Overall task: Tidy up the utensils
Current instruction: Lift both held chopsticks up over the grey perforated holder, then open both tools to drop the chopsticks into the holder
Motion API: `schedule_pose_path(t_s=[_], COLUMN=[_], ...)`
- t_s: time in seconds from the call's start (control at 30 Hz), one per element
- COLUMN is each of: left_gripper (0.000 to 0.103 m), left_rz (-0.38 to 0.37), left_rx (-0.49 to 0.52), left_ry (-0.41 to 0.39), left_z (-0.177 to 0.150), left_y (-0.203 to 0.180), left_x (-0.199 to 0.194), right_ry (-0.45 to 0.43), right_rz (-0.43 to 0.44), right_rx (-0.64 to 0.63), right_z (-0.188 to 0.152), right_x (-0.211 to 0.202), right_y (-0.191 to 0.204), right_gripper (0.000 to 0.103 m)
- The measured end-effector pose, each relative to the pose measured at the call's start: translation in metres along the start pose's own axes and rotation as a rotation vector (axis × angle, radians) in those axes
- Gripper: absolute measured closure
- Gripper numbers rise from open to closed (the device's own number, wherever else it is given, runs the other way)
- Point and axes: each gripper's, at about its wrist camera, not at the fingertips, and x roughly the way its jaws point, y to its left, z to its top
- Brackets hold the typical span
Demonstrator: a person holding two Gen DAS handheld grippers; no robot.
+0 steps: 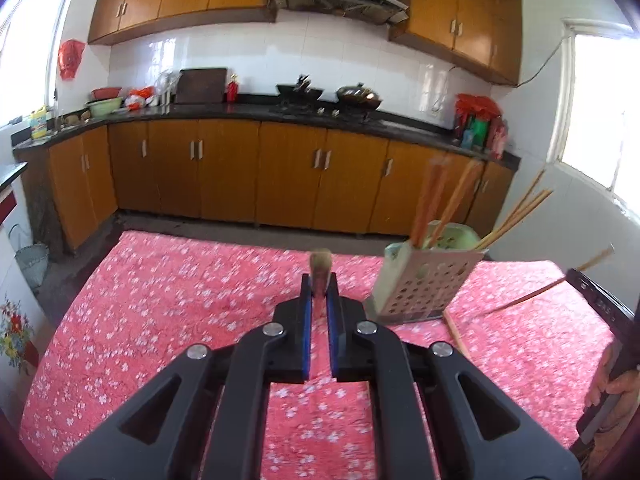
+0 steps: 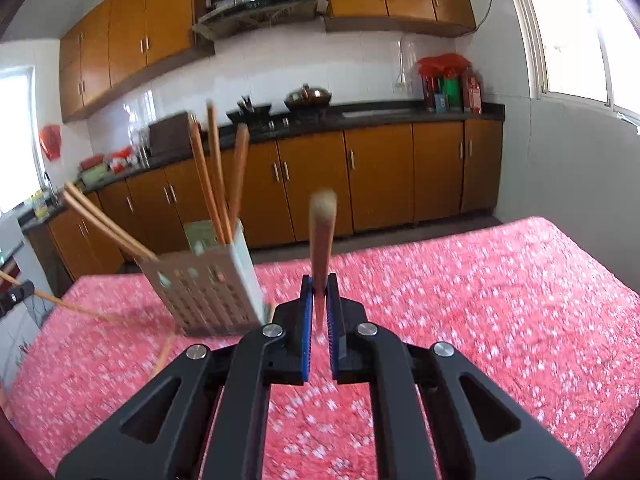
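Note:
In the left wrist view my left gripper (image 1: 319, 285) is shut on a wooden chopstick (image 1: 320, 265) that points away, end-on, above the pink floral tablecloth (image 1: 180, 300). To its right stands a white perforated utensil holder (image 1: 428, 284), tilted in this view, with several chopsticks (image 1: 516, 212) in it. One loose chopstick (image 1: 456, 334) lies on the cloth beside the holder. In the right wrist view my right gripper (image 2: 319, 285) is shut on another chopstick (image 2: 322, 232). The holder (image 2: 208, 288) is to its left, and a loose chopstick (image 2: 166, 352) lies in front of it.
A person's hand (image 1: 618, 380) holds the other gripper at the right edge of the left wrist view. Orange kitchen cabinets (image 1: 280, 176) and a dark counter (image 1: 248, 112) with pans run along the far wall. Windows light both sides.

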Motion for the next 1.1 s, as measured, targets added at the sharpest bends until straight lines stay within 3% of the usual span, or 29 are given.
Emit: schedule_pose_path(t_s=[0.4, 0.6, 0.8, 0.97, 1.1], left_gripper=[0.095, 0.095, 0.095, 0.095, 0.095], left_rz=[-0.150, -0.181, -0.167, -0.142, -0.125], left_rx=[0.069, 0.028, -0.008, -0.009, -0.002], left_ry=[-0.100, -0.177, -0.235, -0.275, -0.226], left_z=[0.048, 0.070, 0.095, 0.105, 0.101], left_y=[-0.061, -0.078, -0.090, -0.095, -0.097], left_x=[-0.042, -0.040, -0.029, -0.017, 0.010], right_ry=[-0.163, -0.214, -0.292, -0.305, -0.259], right_rz=[0.153, 0.194, 0.184, 0.168, 0.154], right_rx=[0.009, 0.018, 0.004, -0.004, -0.023], right_z=[0.057, 0.073, 0.089, 0.093, 0.084], right_x=[-0.044, -0.041, -0.032, -0.011, 0.009], right_y=[0.030, 0.043, 0.060, 0.071, 0.077], right_gripper=[0.095, 0.095, 0.095, 0.095, 0.095])
